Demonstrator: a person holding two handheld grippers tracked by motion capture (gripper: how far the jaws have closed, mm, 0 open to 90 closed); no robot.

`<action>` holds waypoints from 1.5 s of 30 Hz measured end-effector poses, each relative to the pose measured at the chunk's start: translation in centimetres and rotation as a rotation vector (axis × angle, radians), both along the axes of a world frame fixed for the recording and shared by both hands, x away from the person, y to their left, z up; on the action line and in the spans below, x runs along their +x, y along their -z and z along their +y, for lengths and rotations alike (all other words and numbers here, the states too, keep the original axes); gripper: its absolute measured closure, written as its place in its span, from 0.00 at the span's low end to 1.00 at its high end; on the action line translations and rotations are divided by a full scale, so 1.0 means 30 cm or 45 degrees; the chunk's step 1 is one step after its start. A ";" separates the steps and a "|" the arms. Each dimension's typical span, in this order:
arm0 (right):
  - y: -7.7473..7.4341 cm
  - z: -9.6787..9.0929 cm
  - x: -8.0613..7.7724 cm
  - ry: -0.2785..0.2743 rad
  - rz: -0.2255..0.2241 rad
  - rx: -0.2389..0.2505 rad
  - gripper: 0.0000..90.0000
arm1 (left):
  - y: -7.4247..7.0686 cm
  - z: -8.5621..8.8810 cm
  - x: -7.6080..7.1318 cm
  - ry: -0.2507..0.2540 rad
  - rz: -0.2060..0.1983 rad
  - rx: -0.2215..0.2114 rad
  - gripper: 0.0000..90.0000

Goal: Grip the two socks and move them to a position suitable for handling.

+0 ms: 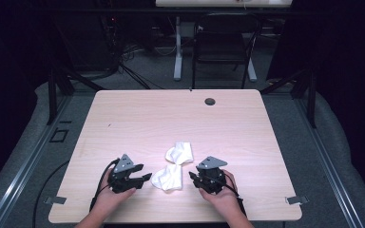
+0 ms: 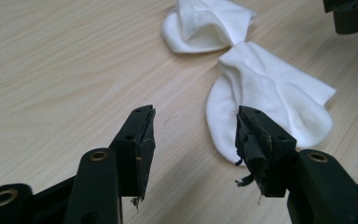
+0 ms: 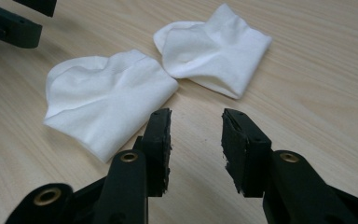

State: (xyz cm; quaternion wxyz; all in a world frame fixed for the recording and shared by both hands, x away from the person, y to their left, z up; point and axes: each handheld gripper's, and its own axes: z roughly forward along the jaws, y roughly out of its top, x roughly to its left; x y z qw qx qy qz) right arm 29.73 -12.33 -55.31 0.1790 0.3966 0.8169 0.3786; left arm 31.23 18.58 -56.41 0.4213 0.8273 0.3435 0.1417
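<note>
Two white socks on a pale wooden table [image 1: 138,114], lying toe to cuff and touching at one corner: the near sock [image 1: 168,177] between the two grippers, the far sock [image 1: 179,153] just beyond it toward the middle of the table. Left gripper [image 1: 145,177] resting low at the near sock's left edge, jaws spread wide and holding nothing; in the left gripper view, bare wood between the pads, with one pad [image 2: 256,140] just over the rounded edge of the near sock [image 2: 270,107] and the far sock [image 2: 205,23] farther up. Right gripper [image 1: 193,177] on the other side, jaws likewise apart and empty; in the right gripper view, the near sock [image 3: 107,105] ahead and to the left, the far sock [image 3: 214,46] ahead and slightly right. Likely step: taking hold of the near sock from both sides to pair or fold it. Best done by sliding each lower pad flat along the wood under the fabric edge, pinching at the cuff and at the toe rather than mid-body, closing on both layers, and lifting evenly so the cloth neither bunches nor drags its neighbour along.
</note>
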 end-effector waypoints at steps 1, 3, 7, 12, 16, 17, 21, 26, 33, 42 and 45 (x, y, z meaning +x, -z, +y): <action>-0.001 0.005 -0.002 0.000 0.005 0.005 0.70 | -0.007 -0.004 -0.007 0.005 -0.024 0.002 0.53; -0.008 0.023 -0.008 -0.030 0.017 0.034 0.76 | -0.008 -0.007 -0.009 0.013 -0.013 -0.018 0.59; -0.011 0.042 -0.006 -0.050 0.039 0.053 0.81 | -0.002 -0.021 -0.012 0.057 0.035 -0.028 0.66; -0.006 0.065 -0.006 -0.093 0.067 0.052 0.86 | 0.023 -0.047 -0.008 0.072 0.077 0.018 0.76; -0.014 0.075 -0.015 -0.115 0.077 0.062 0.84 | 0.033 -0.060 -0.009 0.076 0.097 0.026 0.80; -0.017 0.079 -0.018 -0.120 0.073 0.075 0.84 | 0.036 -0.064 -0.011 0.073 0.108 0.026 0.81; -0.039 0.099 -0.018 -0.140 0.087 0.070 0.83 | 0.046 -0.076 -0.011 0.080 0.109 0.057 0.82; -0.048 0.142 0.001 -0.157 0.107 0.046 0.84 | 0.028 -0.051 -0.004 0.040 0.096 0.039 0.82; -0.046 0.233 0.036 -0.171 0.142 0.059 0.84 | 0.009 0.005 0.013 -0.045 0.095 -0.019 0.80; -0.013 0.333 0.047 -0.221 0.154 -0.026 0.83 | -0.001 0.035 0.024 -0.063 0.100 -0.043 0.80; -0.007 0.357 0.056 -0.230 0.167 -0.042 0.81 | -0.001 0.035 0.024 -0.063 0.099 -0.040 0.80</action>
